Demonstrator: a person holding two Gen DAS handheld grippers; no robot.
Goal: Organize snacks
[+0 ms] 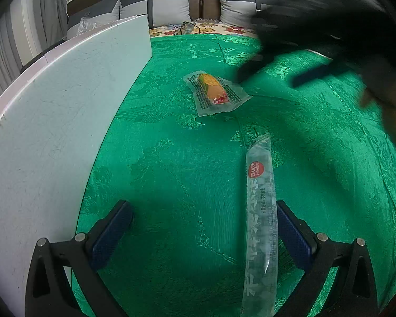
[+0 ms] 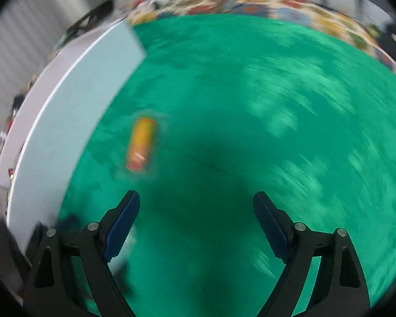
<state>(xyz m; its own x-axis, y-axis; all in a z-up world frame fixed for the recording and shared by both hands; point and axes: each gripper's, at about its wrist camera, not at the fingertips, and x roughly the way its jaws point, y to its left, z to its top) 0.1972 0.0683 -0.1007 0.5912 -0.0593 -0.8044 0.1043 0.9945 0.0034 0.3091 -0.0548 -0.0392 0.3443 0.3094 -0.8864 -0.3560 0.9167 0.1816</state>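
- 2 wrapped snacks lie on a green patterned cloth, with a white box standing along its left side.
- The corn-print snack packet rests flat in the far middle of the cloth, well apart from the box wall.
- A long clear stick pouch with a red round label lies nearer, running from the near edge toward the middle.
- The left gripper hangs over the near cloth, jaws wide apart and holding nothing; the stick pouch lies just inside its right finger, whether touching is unclear.
- The right gripper is also spread wide and empty; in the left wrist view it shows only as a dark smear at the far right.
- The right wrist view is heavily blurred, with the corn packet a yellow streak to the left of the jaws, beyond the fingertips.
- Risk, as judged: closing the left jaws now could clip only the pouch's edge, so the slick film slides out or the pouch swings.
- Risk, as judged: a fast right-hand approach could overshoot the flat corn packet, pushing it across the cloth or bunching fabric into the grip.
- Both grippers near the same patch could collide.
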